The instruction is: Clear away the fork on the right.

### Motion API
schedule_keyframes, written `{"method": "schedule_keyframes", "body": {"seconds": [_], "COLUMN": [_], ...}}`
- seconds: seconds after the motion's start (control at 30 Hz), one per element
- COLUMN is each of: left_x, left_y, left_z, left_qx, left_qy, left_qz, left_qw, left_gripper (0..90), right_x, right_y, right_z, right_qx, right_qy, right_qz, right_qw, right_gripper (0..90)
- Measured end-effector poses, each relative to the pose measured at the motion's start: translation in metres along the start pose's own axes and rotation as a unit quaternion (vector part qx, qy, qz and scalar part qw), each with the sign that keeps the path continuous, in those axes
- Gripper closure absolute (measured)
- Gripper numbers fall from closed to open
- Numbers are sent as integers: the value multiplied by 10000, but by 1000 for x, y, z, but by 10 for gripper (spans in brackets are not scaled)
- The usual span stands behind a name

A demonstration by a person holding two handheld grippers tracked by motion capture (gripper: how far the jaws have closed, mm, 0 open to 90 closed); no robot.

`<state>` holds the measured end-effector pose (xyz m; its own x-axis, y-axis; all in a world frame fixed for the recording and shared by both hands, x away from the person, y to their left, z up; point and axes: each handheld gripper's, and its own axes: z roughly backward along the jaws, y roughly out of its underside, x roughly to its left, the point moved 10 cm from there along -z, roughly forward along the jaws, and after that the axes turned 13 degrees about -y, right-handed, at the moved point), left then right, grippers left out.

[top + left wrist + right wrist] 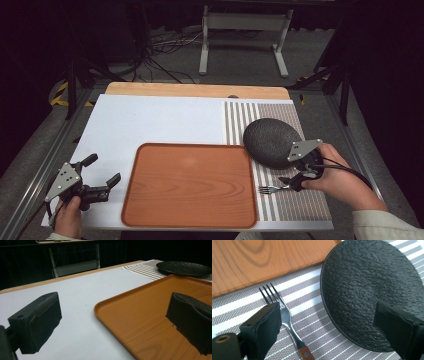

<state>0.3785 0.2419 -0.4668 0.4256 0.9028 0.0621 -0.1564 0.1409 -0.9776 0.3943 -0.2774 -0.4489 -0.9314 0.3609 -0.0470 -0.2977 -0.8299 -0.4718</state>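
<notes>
The right gripper [296,181] hangs low over the striped placemat with its jaws spread wide; in the right gripper view [325,322] one black jaw stands right beside the steel fork with a wooden handle [287,323], seemingly at its neck, though contact cannot be told, while the other jaw stands over the rim of the round black textured plate [372,287]. The fork [272,189] lies flat on the grey-and-white striped woven placemat [300,205], tines pointing toward the rectangular orange-brown wood-grain tray [190,185], just beside the tray's right edge and in front of the plate [270,141]. The plate rests on the same placemat, near the tray's far right corner. The left gripper [102,177] is held at the near left of the surface, its jaws also spread apart and gripping nothing; in the left gripper view [113,322] they frame the tray's near left corner [140,312], with the plate [183,268] far off. The tray sits bare on the white sheet [150,120] that covers the pale wooden surface [195,90], whose far edge shows beyond it. Around it the room is dark: a grey floor [250,55], black cables [160,50], a white metal stand [245,37] and black tripod legs [75,75].
</notes>
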Motion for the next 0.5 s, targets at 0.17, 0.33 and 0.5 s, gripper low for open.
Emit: {"method": "schedule_keyframes", "body": {"seconds": [0.17,0.33,0.5], "left_x": [0,0,0], "left_y": [0,0,0], "left_z": [0,0,0], "left_qx": [2,0,5], "left_qy": [12,12,14], "left_qz": [-7,2,-9], "left_qw": [10000,10000,10000], "left_gripper": [6,6,6], "right_x": [-1,-2,-4], "right_y": [3,7,10], "right_z": [-3,-5,-6], "right_qx": [200,405,557], "right_qy": [-82,-148,-173], "right_qz": [21,21,53], "right_qw": [9998,9991,9983], "right_gripper": [88,88,89]}}
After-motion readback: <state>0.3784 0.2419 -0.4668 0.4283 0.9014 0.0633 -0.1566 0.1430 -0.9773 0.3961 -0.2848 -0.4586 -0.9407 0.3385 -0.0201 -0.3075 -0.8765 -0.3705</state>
